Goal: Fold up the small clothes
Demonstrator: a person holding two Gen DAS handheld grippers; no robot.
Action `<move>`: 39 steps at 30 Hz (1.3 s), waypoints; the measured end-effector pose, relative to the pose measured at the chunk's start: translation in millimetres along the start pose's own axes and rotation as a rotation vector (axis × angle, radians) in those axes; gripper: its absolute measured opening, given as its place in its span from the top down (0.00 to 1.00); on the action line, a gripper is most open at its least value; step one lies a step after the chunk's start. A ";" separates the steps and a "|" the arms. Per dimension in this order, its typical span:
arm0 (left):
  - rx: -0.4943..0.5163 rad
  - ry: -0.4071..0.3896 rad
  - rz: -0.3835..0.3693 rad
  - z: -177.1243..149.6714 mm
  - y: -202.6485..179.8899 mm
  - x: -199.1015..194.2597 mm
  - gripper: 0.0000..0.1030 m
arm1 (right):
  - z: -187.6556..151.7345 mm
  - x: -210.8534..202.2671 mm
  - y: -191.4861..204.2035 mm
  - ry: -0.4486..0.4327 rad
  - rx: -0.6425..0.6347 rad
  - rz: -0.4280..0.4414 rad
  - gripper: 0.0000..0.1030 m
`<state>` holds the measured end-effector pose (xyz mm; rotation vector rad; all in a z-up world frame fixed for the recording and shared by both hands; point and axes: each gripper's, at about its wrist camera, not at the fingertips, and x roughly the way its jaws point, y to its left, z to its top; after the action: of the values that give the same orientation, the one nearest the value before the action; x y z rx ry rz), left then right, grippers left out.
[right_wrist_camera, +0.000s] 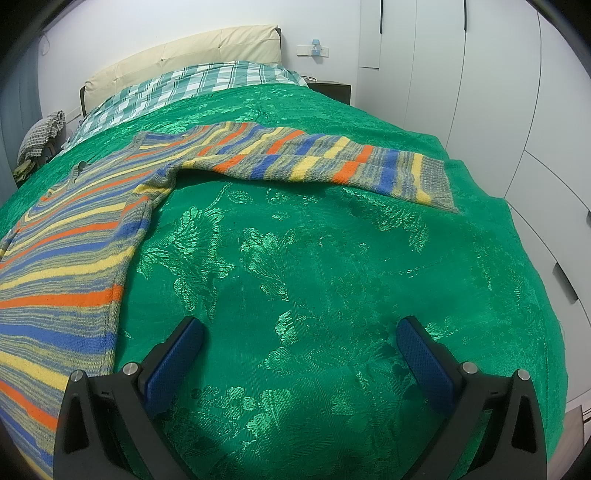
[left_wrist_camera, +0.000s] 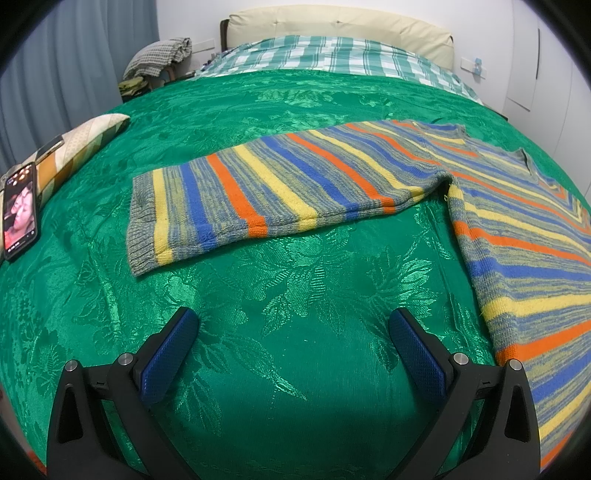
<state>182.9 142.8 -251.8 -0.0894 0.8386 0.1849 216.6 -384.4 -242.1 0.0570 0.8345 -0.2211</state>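
A striped knit sweater [left_wrist_camera: 524, 236] in blue, orange, yellow and grey lies flat on the green bedspread [left_wrist_camera: 295, 295]. Its left sleeve [left_wrist_camera: 266, 192] stretches out leftward, cuff at the far left. In the right wrist view the sweater body [right_wrist_camera: 66, 251] fills the left side and the other sleeve [right_wrist_camera: 325, 162] reaches rightward. My left gripper [left_wrist_camera: 291, 321] hovers open over bare bedspread, below the left sleeve. My right gripper [right_wrist_camera: 301, 328] is open too, over bare bedspread [right_wrist_camera: 332, 277] below the right sleeve. Neither holds anything.
A phone [left_wrist_camera: 20, 210] with a lit screen rests beside a patterned cushion [left_wrist_camera: 74, 151] at the bed's left edge. A checked sheet [left_wrist_camera: 332, 55] and cream headboard [left_wrist_camera: 332, 22] lie beyond. White wardrobe doors [right_wrist_camera: 498, 92] stand to the right of the bed.
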 end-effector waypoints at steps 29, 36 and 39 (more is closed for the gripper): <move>-0.185 0.093 -0.108 -16.9 33.2 -57.0 0.01 | 124.2 95.9 -171.3 0.363 0.546 0.229 0.96; -0.165 0.089 -0.118 -16.6 30.1 -56.9 0.01 | 178.4 37.5 -135.1 0.234 0.307 0.069 0.96; -0.175 0.091 -0.132 -16.8 31.3 -56.4 0.01 | 217.0 -3.0 -100.0 0.146 0.264 0.197 0.96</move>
<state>127.6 163.8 -221.1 -0.3188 0.9031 0.1309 351.1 -511.1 -90.6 0.4050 0.9342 -0.1415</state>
